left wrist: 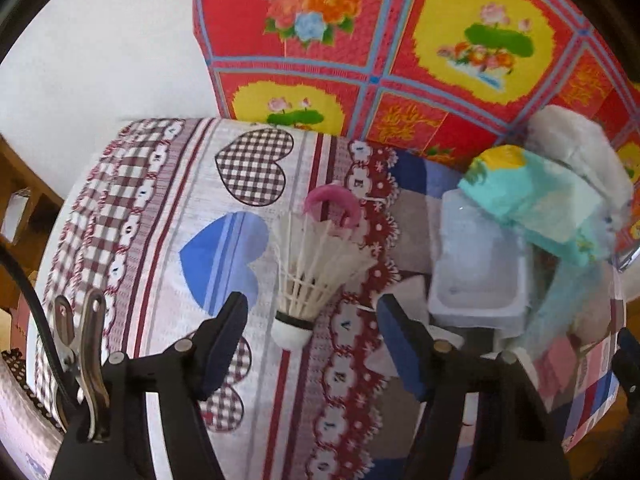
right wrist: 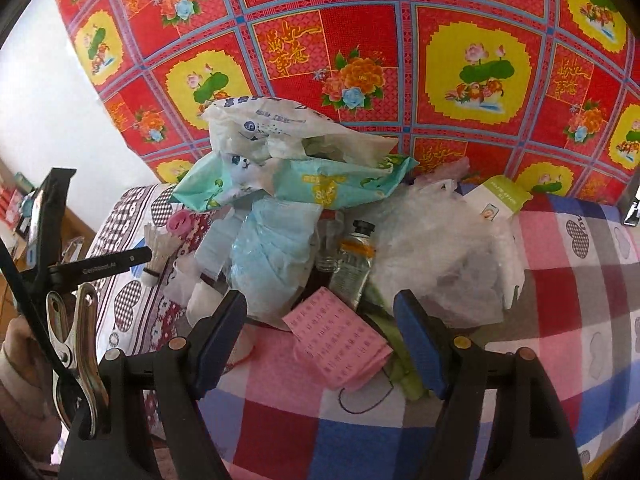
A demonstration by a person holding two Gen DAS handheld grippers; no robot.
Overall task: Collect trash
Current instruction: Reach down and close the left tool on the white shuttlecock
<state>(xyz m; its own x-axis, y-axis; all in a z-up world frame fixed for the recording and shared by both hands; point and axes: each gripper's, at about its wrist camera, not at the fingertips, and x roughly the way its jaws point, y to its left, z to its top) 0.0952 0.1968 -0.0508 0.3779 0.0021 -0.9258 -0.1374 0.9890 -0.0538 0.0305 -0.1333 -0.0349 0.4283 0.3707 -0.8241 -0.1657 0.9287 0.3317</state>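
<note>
Shuttlecock (left wrist: 310, 276) lies on the heart-print cloth (left wrist: 168, 208), cork end toward me, between my left gripper's (left wrist: 314, 340) wide-open jaws; nothing held. Pick-up step, I judge: advance, close on the cork. My right gripper (right wrist: 320, 344), open and empty, faces the pink paper (right wrist: 340, 340) before the trash pile (right wrist: 304, 200).

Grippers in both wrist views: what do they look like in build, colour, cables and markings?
Both look alike: black plastic clamp-style arms with brass-coloured rivets, and flat dark-blue pads on the fingers. A metal spring clip and a black cable sit on the left side of each view. The left gripper bears small white lettering, unreadable.
</note>
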